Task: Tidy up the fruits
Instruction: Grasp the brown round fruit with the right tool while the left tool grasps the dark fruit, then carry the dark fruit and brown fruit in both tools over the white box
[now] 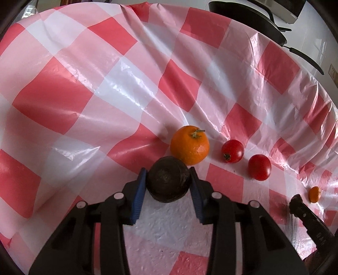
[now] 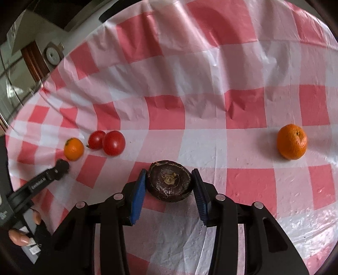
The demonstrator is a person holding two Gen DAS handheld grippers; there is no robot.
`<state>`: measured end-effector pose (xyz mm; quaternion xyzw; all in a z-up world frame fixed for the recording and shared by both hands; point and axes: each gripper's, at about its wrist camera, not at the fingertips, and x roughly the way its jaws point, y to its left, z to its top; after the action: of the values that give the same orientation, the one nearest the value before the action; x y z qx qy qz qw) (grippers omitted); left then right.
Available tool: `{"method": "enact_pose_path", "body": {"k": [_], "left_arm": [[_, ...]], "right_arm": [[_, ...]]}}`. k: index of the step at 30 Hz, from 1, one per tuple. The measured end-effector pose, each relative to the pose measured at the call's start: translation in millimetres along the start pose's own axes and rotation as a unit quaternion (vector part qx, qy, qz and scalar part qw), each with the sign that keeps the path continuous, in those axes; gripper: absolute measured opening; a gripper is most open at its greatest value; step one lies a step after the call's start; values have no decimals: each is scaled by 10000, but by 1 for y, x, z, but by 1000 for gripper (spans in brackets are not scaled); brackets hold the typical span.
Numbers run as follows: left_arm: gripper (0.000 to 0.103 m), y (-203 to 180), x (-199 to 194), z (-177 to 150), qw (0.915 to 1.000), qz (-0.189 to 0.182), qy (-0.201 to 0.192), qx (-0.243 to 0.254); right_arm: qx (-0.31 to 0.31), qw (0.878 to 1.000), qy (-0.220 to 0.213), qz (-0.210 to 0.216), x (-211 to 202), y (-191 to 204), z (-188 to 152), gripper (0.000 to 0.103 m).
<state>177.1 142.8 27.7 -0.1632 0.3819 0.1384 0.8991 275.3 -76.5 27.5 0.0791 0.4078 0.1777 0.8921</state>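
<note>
In the left wrist view my left gripper (image 1: 168, 176) is shut on a dark brown round fruit (image 1: 168, 186), both blue pads against its sides. Just beyond it lie a large orange (image 1: 189, 148) and two red tomatoes (image 1: 232, 151) (image 1: 259, 167). A small orange (image 1: 314, 194) lies far right, beside a black fingertip (image 1: 295, 201) of the right gripper. In the right wrist view my right gripper (image 2: 169, 178) is shut on a second dark, flattened fruit (image 2: 170, 183). An orange (image 2: 292, 141) sits to its right. At left are two tomatoes (image 2: 113, 143) and another orange (image 2: 74, 149).
A red-and-white checked plastic tablecloth (image 1: 84, 95) covers the table, wrinkled in places. Black pans (image 1: 253, 19) stand beyond the table's far right edge. In the right wrist view, a hand (image 2: 19, 237) grips the left gripper's handle at lower left, its fingertip (image 2: 62, 166) near the orange.
</note>
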Motion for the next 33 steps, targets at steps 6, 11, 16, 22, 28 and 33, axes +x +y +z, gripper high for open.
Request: {"method": "enact_pose_path", "body": {"k": [6, 11, 16, 22, 28, 33], "left_arm": [[40, 7, -1, -6, 10000, -34, -44, -70], [40, 13, -3, -13, 9999, -21, -100, -112], [40, 17, -15, -28, 9999, -19, -148, -36], [40, 29, -46, -49, 9997, -65, -247, 50], [40, 32, -75, -68, 9995, -175, -264, 87], [40, 37, -102, -88, 9989, -169, -400, 203]], "right_arm": [[366, 9978, -241, 491, -10, -15, 0, 42], [485, 9964, -350, 602, -14, -20, 0, 42], [683, 9938, -641, 602, -24, -27, -1, 42], [623, 9903, -1121, 538, -61, -19, -26, 42], [105, 9915, -1177, 536, -94, 22, -64, 42], [-221, 9922, -1101, 547, -113, 52, -103, 42]]}}
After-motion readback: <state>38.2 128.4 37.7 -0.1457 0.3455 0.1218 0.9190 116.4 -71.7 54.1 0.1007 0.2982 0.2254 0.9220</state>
